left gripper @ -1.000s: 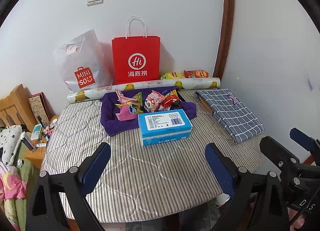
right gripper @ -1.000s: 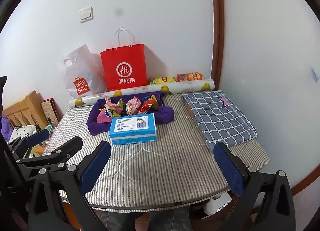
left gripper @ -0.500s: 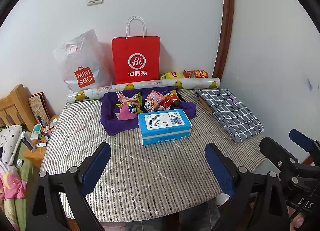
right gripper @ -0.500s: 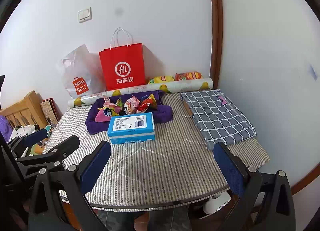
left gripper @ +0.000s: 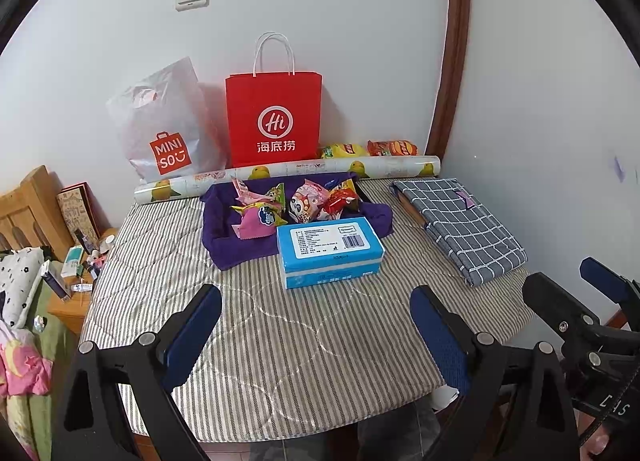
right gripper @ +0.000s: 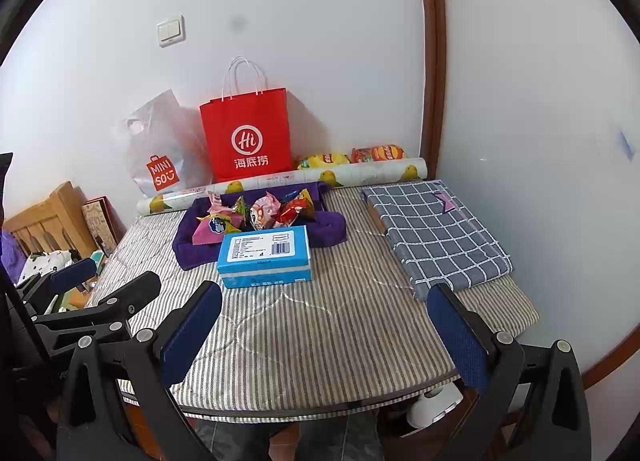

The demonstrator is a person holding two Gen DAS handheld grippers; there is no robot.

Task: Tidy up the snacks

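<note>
- The left tongs (left gripper: 316, 335) hang spread wide with nothing between them, low over the near edge of the bench (left gripper: 280, 341); their blue pads (left gripper: 192, 335) are clear of everything.
- The right tongs (right gripper: 324, 335) are likewise spread and empty, level with the left pair and just to its right; each shows at the edge of the other's view.
- Ahead lies a bare striped stretch of bench, then a blue tissue box (left gripper: 330, 251) lying flat, well apart from both tongs.
- Just behind the box and touching it, the snack packets (left gripper: 296, 205) sit heaped in a purple cloth tray (left gripper: 224, 237): a pink one at the left, a panda-print one in the middle, red and green ones beside it.
- Two more packs, the yellow and orange chip bags (left gripper: 372, 149), lie at the wall behind a printed paper roll (left gripper: 288, 175), beside a red paper bag (left gripper: 274, 117).
- This layout fits either snacks already gathered in the tray or a heap waiting to be sorted; I cannot tell which.
- Any reach for the heap should go over or around the tissue box, which blocks a straight low approach.
- The packets are puffy and slippery: pinch one by its crimped seam, not its belly, and lift it clear so neighbours do not drag along.
- Keep the two tongs apart, since they sit close together.
</note>
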